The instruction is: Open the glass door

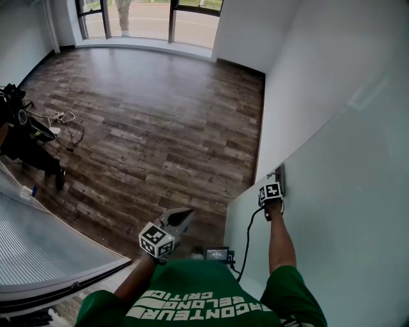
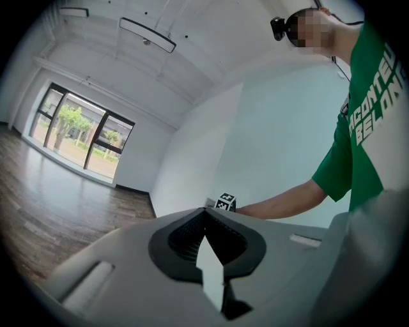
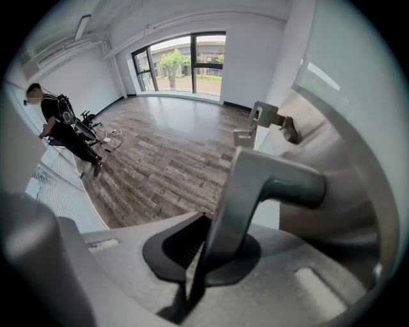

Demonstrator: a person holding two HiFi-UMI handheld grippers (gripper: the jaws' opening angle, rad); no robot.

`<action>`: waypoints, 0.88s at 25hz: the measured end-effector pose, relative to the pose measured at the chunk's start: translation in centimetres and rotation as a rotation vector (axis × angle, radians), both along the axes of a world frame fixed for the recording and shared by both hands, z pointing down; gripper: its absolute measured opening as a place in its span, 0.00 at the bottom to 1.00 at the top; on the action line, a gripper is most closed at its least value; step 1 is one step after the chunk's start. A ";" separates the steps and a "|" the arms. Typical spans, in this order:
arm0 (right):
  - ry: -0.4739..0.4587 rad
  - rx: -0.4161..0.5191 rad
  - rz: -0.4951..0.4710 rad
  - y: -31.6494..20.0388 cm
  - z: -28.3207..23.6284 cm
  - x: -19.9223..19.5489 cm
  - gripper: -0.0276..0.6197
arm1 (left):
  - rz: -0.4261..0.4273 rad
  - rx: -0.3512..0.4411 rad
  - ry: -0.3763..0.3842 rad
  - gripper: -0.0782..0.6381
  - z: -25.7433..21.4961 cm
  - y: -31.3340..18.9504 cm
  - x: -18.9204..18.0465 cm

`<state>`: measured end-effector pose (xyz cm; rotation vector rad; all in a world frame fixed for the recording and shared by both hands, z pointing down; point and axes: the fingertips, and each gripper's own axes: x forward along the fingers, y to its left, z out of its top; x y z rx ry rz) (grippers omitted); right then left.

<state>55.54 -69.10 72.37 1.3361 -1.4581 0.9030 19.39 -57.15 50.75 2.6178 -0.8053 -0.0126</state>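
The frosted glass door (image 1: 339, 211) fills the right side of the head view, its edge toward me. My right gripper (image 1: 271, 194) points steeply down at the metal door handle (image 1: 280, 175) on that edge. In the right gripper view the handle's lever (image 3: 259, 185) runs down between the jaws, and the right gripper (image 3: 203, 237) is shut on it. A metal lock fitting (image 3: 262, 119) sits farther along the door. My left gripper (image 1: 181, 218) hangs in front of my chest, away from the door. Its jaws (image 2: 206, 211) meet at the tips with nothing between them.
A dark wood floor (image 1: 147, 121) stretches to tall windows (image 1: 150, 19) at the far end. A white wall (image 1: 281, 76) adjoins the door. A person with dark gear (image 1: 22, 137) and cables stands at the left. A ribbed pale panel (image 1: 45, 246) lies at lower left.
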 end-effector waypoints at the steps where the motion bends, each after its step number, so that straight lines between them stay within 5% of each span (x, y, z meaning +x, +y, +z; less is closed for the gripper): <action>1: 0.000 0.000 0.003 0.0 0.0 0.2 0.03 | 0.003 -0.001 0.000 0.13 0.1 0.0 0.2; 22: 0.001 0.000 0.038 0.1 -0.5 3.1 0.03 | 0.031 -0.017 0.004 0.13 0.0 -0.7 2.6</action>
